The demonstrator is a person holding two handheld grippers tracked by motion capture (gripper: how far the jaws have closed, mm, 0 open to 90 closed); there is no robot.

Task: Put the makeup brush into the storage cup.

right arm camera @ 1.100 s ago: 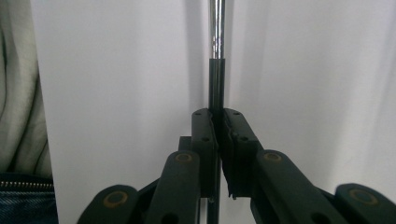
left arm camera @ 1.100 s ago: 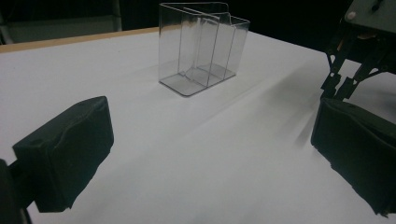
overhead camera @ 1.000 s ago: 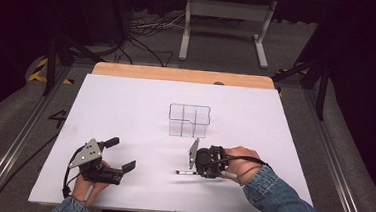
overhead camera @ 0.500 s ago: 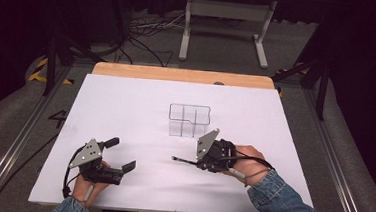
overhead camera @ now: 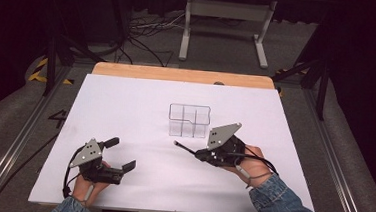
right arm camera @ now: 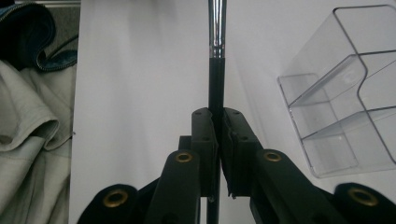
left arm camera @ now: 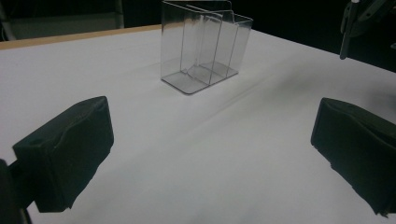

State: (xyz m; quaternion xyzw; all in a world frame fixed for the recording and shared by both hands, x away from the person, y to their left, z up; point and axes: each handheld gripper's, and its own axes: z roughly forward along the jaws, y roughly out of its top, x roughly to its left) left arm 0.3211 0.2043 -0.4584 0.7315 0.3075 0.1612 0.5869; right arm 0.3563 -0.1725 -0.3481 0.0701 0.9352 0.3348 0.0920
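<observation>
In the high view, a white table (overhead camera: 140, 107) is lying under the camera, with a clear organizer (overhead camera: 189, 120) standing on it a little past the middle. The organizer is split into compartments by clear walls. The left gripper (overhead camera: 123, 154) is resting low on the near left part of the table, held in the left hand (overhead camera: 86, 189), its jaws standing apart with nothing between them. The right gripper (overhead camera: 197, 154) is sitting to the near right of the organizer, held in the right hand (overhead camera: 251, 165), with a denim sleeve (overhead camera: 284, 208) coming in from the bottom. Its jaws are closing on a thin dark pen (overhead camera: 184, 148), which is sticking out toward the left, its tip hanging just in front of the organizer and apart from it. Cables (overhead camera: 141, 27) are lying on the floor beyond the table.

In the left gripper view, the two black jaws are standing wide apart over bare table (left arm camera: 210, 154). The organizer (left arm camera: 203, 44) is standing upright farther on, between them. The pen (left arm camera: 346, 32) is showing at the top right, held by the other gripper.

In the right gripper view, the gripper (right arm camera: 217, 140) is pinching the pen (right arm camera: 215, 70) between its jaws. The pen is running straight up the frame, black near the jaws and silver farther out. The organizer (right arm camera: 345, 93) is standing to the right, well clear of the pen. Pale cloth (right arm camera: 32, 140) and denim are showing at the left edge.
</observation>
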